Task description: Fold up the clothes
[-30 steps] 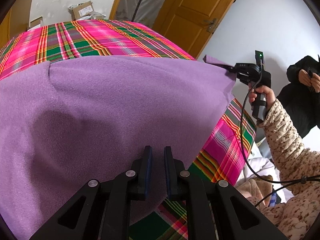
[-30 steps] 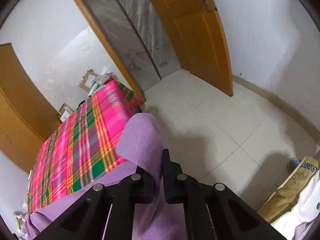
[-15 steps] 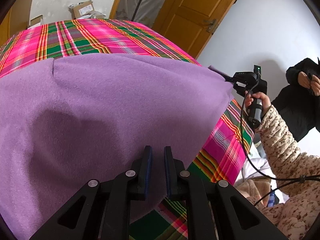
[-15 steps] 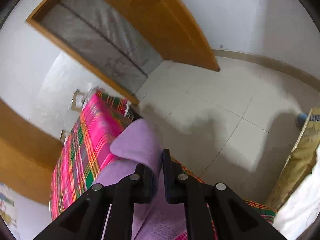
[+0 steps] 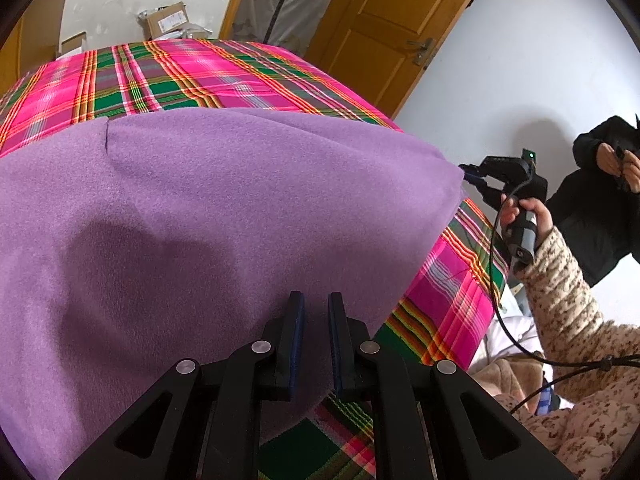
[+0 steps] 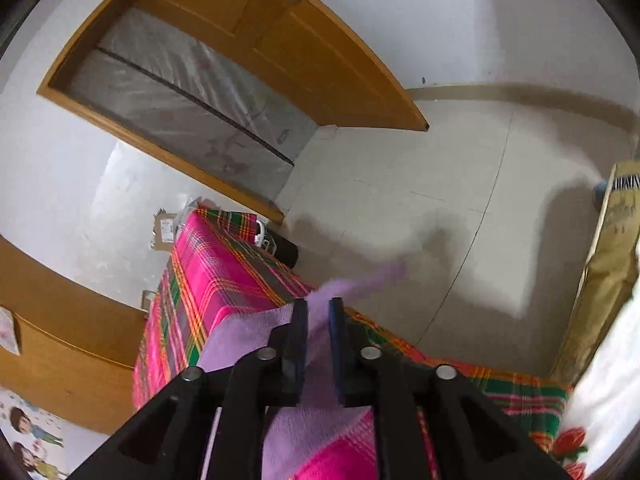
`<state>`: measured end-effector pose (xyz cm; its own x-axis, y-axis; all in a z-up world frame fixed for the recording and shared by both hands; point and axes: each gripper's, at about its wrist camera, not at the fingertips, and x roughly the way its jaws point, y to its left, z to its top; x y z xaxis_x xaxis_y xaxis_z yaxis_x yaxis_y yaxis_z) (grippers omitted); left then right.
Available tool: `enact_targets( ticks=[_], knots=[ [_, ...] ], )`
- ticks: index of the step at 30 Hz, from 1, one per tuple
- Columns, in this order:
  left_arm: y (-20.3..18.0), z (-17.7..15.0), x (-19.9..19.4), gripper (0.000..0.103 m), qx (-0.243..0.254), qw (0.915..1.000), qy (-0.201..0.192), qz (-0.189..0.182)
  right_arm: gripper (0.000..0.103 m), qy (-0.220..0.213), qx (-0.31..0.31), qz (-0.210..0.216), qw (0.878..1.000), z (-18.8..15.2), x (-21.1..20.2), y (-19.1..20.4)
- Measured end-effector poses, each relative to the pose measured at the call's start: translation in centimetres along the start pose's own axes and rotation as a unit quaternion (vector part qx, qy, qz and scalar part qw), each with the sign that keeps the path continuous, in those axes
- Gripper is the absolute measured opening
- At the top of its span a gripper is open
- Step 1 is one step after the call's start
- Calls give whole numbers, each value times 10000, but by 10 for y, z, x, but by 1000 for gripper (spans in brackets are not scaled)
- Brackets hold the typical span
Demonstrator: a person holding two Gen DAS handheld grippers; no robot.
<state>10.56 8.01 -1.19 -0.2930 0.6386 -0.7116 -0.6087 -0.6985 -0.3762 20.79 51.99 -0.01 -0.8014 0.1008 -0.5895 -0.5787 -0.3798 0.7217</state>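
A purple fleece garment (image 5: 208, 208) is stretched wide above the pink and green plaid bed (image 5: 192, 76). My left gripper (image 5: 316, 308) is shut on its near edge, with fabric pinched between the fingers. My right gripper (image 5: 466, 170) shows at the right of the left wrist view, shut on the garment's far right corner, held by a hand in a patterned sleeve (image 5: 560, 292). In the right wrist view my right gripper (image 6: 318, 312) pinches the purple garment (image 6: 332, 292), whose tip flaps blurred past the fingertips.
The plaid bed (image 6: 208, 276) runs back to a white wall with cardboard boxes (image 5: 166, 20). An orange wooden door (image 6: 304, 52) stands open over the tiled floor (image 6: 460, 200). A person in black (image 5: 600, 208) stands at the right. A yellow sack (image 6: 604, 268) leans by the bedside.
The right gripper has swung down and tilted, bringing its corner of the garment lower. The purple cloth has sunk closer to the bed. The left gripper has held still.
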Motion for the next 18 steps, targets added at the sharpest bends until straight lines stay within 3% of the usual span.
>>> enact_targets(
  ticks=[6,11,13,14,18],
  knots=[
    [0,-2,-3,12,-4,10000,-4,5,27,229,-147,491,9984,-25,-13,7],
    [-1,-4,-3,12,-10,10000,-12,24,27,375,-645,448,9962,-43,-7,31],
    [-2,-4,-4,12,-12,10000,-12,27,14,372,-856,379,9949,-49,-5,41],
    [-2,-5,-4,12,-15,10000,-15,27,3,348,-970,348,9941,-50,-7,44],
    [-2,-7,-5,12,-21,10000,-18,24,3,195,-1156,361,9925,-53,-20,52]
  ],
)
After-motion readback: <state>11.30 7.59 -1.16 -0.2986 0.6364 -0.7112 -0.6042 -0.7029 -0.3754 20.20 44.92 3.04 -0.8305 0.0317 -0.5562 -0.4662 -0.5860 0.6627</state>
